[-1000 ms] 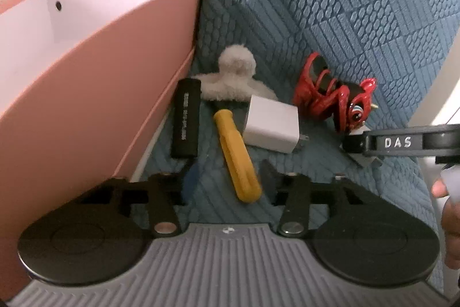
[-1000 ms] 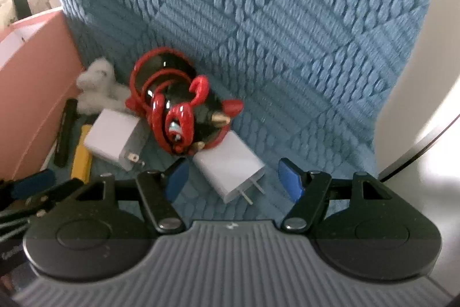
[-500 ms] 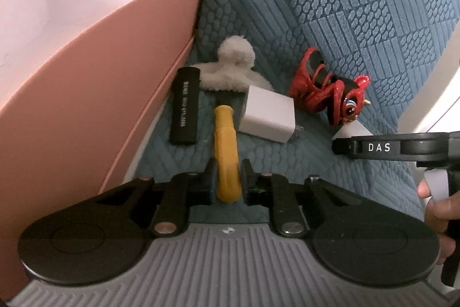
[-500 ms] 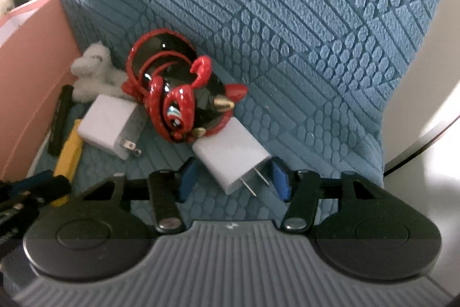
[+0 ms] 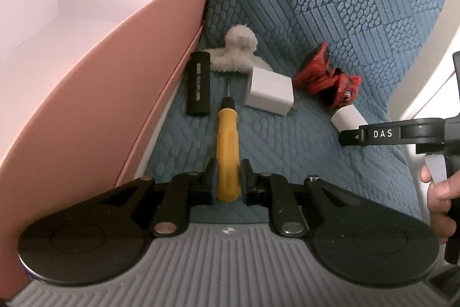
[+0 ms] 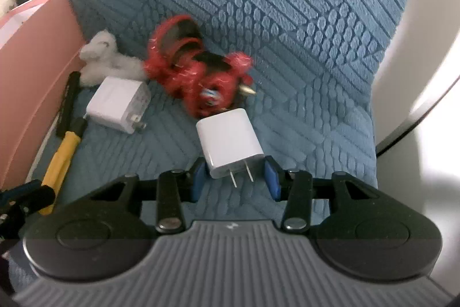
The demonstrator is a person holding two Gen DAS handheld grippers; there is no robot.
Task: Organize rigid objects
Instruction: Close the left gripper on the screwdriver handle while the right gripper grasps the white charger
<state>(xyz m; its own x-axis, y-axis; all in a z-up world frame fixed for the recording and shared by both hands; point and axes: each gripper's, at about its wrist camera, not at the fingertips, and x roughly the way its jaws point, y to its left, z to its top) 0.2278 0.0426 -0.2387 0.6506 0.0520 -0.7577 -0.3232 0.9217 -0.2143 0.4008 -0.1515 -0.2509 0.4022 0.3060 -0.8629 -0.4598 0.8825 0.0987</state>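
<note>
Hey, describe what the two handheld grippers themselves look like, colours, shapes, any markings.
Both are alike: a ribbed grey body with a small logo, two round black discs, and black linkage arms with silver pivot pins. The left gripper and the right gripper have blue-padded jaws. Seen from the left wrist camera, the right gripper's side bears white letters "DAS".

Both cameras sit close above the blue cushion [image 5: 287,134], looking down and forward along their own fingers; the left one is nearer the pink box [image 5: 100,82]. Both see the yellow screwdriver [image 6: 61,154] on that cushion.
</note>
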